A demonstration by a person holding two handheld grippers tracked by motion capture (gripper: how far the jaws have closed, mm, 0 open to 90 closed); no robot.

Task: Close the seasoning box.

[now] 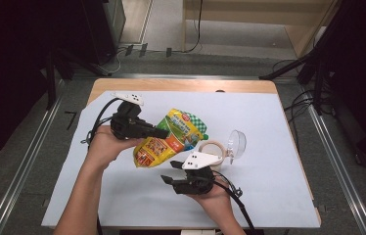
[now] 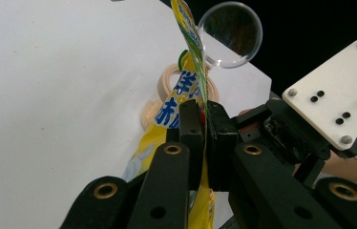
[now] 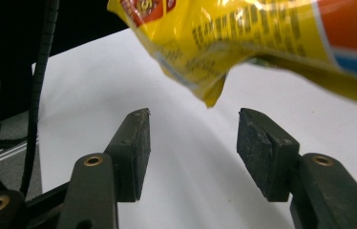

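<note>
A pale blue sheet covers a wooden bench [image 1: 269,87] set on grey flooring, with dark stands and loose cables at its far corners. Above the middle of the sheet, the left gripper [image 1: 164,133] holds a glossy yellow and green plastic snack pouch [image 1: 171,139] clear of the surface, its jaws clamped flat on the pouch's edge. In the left gripper view the pouch [image 2: 193,71] runs edge-on between the two black pads, pinched tight, and rises toward 12 o'clock. The right gripper [image 1: 171,171], topped by a white three-cornered plate, sits at 6 o'clock from the pouch, its jaws spread wide and holding nothing. The right gripper view shows the pouch's crinkled lower corner [image 3: 215,93] hanging just above the gap between those open jaws [image 3: 193,143], apart from both pads. At 3 o'clock from the pouch, a beige ring of tape [image 1: 214,148] lies flat on the sheet. Just beside it, farther toward 3 o'clock, stands a clear plastic dome-shaped cup [image 1: 237,143], tipped on its side; whether it touches the ring is hard to make out. Both the ring [image 2: 167,81] and the clear cup [image 2: 230,36] appear behind the pouch in the left gripper view.
</note>
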